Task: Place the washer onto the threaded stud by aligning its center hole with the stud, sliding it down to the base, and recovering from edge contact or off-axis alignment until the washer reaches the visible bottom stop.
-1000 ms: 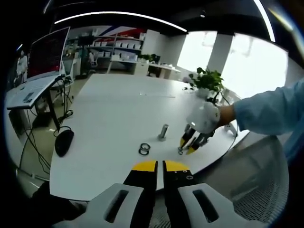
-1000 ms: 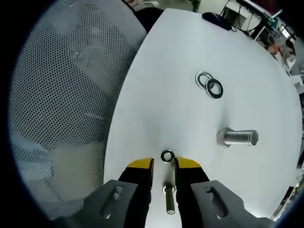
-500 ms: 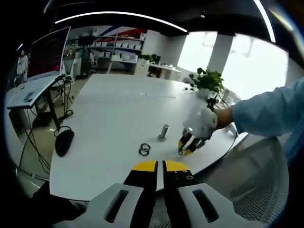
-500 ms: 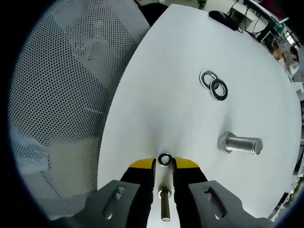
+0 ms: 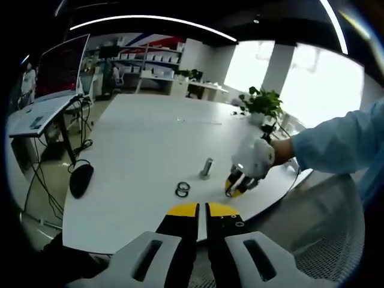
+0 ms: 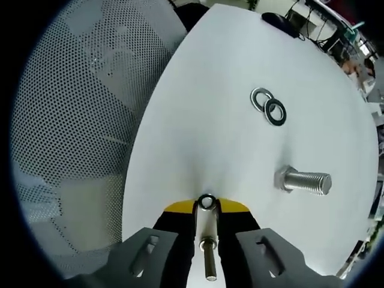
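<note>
A small dark metal ring washer (image 6: pixel 207 201) sits pinched between the yellow tips of the right gripper (image 6: pixel 207 206), low over the round white table (image 6: pixel 240 66) near its edge; in the left gripper view the same washer (image 5: pixel 228 191) is a tiny dark speck under that right gripper (image 5: pixel 234 186), and its hole cannot be made out there. Well apart from it on the table stands the silver threaded stud with a hexagonal base (image 6: pixel 302 180), upright and bare, seen in the left gripper view as a short grey post (image 5: pixel 206 166). Farther off lie two more flat washers, one pale and one dark, overlapping each other (image 6: pixel 269 106). Nothing stands between the held washer and the stud. A grey perforated mesh chair (image 6: pixel 78 102) sits beside the table edge. The left gripper (image 5: pixel 201 209) hangs back from the table, its yellow-tipped jaws pressed together on nothing. A hand in a white glove (image 5: pixel 255 157) with a pale blue sleeve (image 5: pixel 339 143) holds the right gripper, hiding most of it. A potted green plant (image 5: pixel 261 105) stands behind.
</note>
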Demonstrator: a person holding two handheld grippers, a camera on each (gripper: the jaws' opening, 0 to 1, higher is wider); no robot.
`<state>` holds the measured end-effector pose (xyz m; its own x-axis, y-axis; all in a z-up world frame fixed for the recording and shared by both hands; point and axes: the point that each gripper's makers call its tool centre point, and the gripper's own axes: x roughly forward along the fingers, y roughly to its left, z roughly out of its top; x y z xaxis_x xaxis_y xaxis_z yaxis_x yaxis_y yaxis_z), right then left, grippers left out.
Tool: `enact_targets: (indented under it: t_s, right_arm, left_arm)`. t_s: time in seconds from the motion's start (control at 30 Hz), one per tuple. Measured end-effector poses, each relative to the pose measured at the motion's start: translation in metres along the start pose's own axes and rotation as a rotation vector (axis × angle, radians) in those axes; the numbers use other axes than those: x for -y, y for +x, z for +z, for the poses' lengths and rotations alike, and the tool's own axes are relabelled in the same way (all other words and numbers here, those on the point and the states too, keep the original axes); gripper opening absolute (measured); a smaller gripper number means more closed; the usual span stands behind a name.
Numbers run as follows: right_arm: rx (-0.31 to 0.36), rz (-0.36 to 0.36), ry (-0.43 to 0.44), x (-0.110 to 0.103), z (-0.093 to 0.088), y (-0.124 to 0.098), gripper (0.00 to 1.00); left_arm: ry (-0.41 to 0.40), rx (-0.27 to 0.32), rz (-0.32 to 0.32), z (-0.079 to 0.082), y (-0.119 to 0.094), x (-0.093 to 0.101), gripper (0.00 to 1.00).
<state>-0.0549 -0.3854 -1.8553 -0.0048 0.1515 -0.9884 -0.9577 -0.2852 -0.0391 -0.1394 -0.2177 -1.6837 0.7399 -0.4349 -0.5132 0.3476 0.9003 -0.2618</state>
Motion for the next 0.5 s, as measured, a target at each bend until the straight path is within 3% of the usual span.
enact_targets:
  t_s: [0.13, 0.5]
  right_arm:
    - [0.047, -0.014, 0.024, 0.002, 0.008, -0.004, 0.13]
    - [0.068, -0.014, 0.047, 0.006, 0.008, -0.021, 0.13]
  left_arm:
    - [0.001, 0.001, 0.000, 0.000, 0.000, 0.000, 0.02]
    - [0.001, 0.002, -0.002, 0.000, 0.000, 0.001, 0.02]
